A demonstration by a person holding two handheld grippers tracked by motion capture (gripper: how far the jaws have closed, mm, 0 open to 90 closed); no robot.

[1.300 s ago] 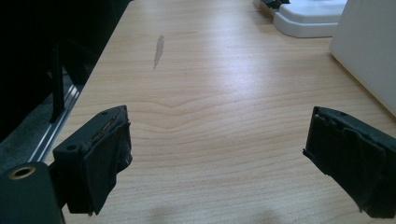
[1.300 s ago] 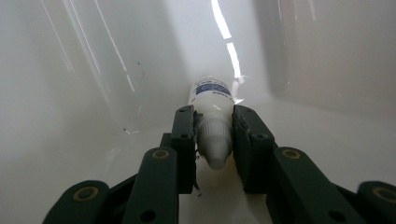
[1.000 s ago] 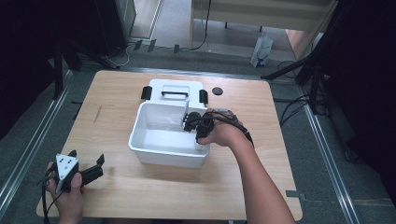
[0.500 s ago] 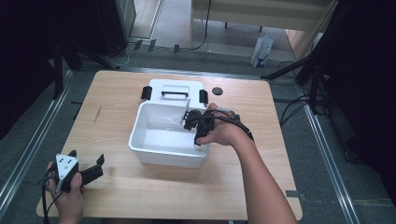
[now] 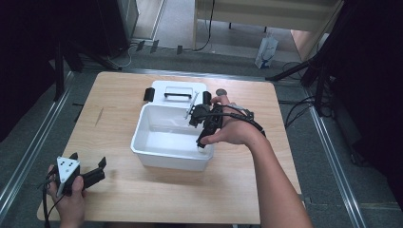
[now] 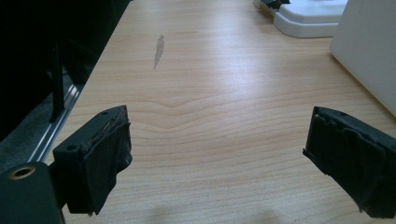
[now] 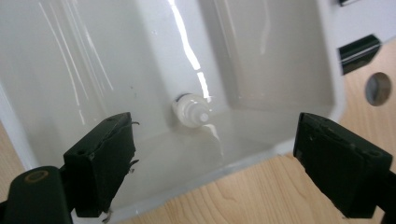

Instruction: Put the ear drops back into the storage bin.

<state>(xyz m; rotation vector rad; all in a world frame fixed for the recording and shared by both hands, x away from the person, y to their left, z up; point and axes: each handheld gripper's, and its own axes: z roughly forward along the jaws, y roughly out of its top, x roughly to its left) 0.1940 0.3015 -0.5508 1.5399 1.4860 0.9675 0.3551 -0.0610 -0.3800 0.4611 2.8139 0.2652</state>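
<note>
A white plastic bin stands mid-table. On its floor, near a corner, lies a small white capped bottle. My right gripper hovers over the right part of the bin, pointing down into it. Its jaws have just been opening and now stand wide apart in the right gripper view, with nothing between them; the bottle lies below, untouched. My left gripper rests low over the table's front left corner, open, with bare wood between its jaws.
The bin's white lid, with a black handle and side latches, lies flat just behind the bin. A small dark round disc sits on the wood to the lid's right. The bin's side wall stands right of my left gripper.
The right gripper has risen from inside the bin and its jaws have spread apart. The left gripper has stayed where it was.
</note>
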